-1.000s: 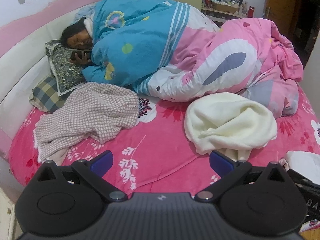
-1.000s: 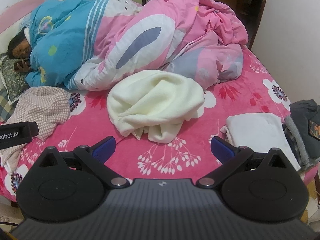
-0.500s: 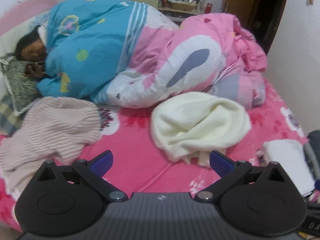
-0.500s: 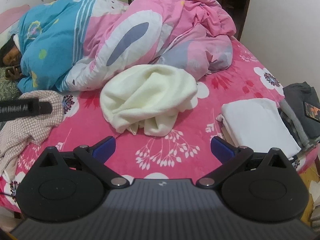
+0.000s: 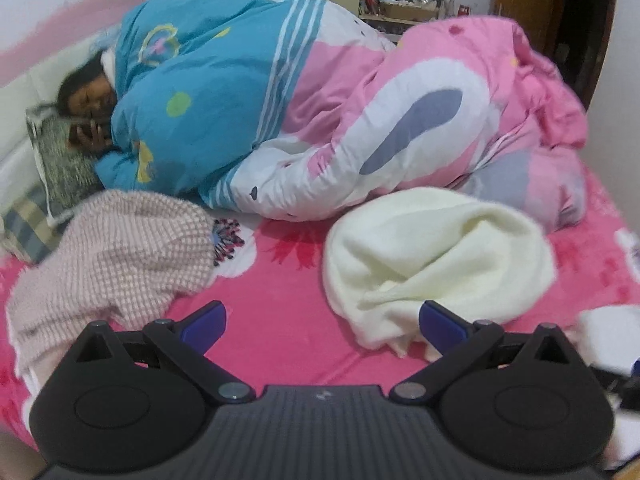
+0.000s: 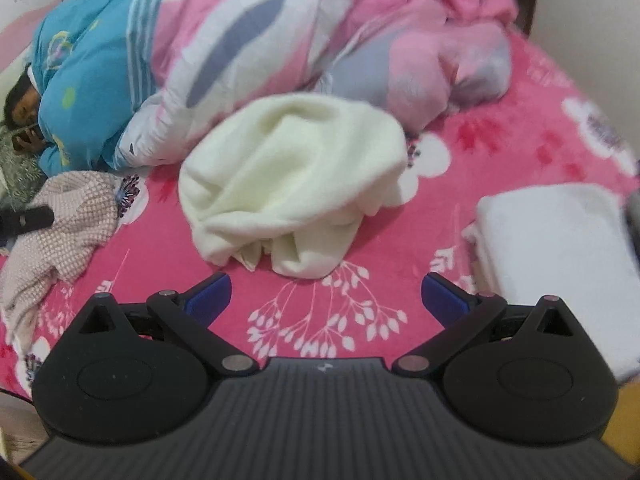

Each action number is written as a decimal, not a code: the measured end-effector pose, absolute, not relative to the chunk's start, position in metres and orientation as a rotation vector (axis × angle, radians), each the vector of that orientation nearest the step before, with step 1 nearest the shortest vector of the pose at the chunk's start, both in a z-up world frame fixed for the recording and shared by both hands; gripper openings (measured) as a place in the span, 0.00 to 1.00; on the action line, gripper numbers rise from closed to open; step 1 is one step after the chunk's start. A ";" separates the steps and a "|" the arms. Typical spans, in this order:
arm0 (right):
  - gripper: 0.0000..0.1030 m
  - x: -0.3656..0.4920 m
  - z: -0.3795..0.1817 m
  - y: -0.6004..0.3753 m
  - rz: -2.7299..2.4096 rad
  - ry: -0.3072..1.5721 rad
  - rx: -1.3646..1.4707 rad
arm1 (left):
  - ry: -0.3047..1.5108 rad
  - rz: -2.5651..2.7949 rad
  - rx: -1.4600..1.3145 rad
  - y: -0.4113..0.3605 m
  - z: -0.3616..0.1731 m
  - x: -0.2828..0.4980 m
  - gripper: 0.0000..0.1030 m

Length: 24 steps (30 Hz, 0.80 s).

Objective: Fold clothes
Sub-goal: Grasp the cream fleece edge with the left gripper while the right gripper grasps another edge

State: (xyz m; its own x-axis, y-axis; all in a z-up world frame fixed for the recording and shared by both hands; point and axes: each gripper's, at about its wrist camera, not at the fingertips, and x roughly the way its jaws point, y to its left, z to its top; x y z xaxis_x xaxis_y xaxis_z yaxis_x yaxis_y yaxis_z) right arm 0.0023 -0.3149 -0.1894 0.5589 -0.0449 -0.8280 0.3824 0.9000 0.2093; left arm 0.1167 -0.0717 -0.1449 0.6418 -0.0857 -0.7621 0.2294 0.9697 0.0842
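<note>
Presently both tongs, left [image 5: 322,320] and right [image 6: 326,296], are released and empty, with the crumpled cream garment [image 6: 296,176] on the bed [image 6: 500,136] just ahead of them.

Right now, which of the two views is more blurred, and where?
Right wrist view: strong motion blur on the quilt and folded white cloth; left wrist view: milder blur, the cream garment soft-edged; fisheye bending in both.

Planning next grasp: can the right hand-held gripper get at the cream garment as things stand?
Probably yes. The right hand-held gripper is open, facing the cream garment, with only bare pink sheet between them.
</note>
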 end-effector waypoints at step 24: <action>0.16 0.142 -0.342 -0.439 0.085 0.870 1.197 | 0.733 -0.523 0.609 -0.205 -0.332 0.181 0.26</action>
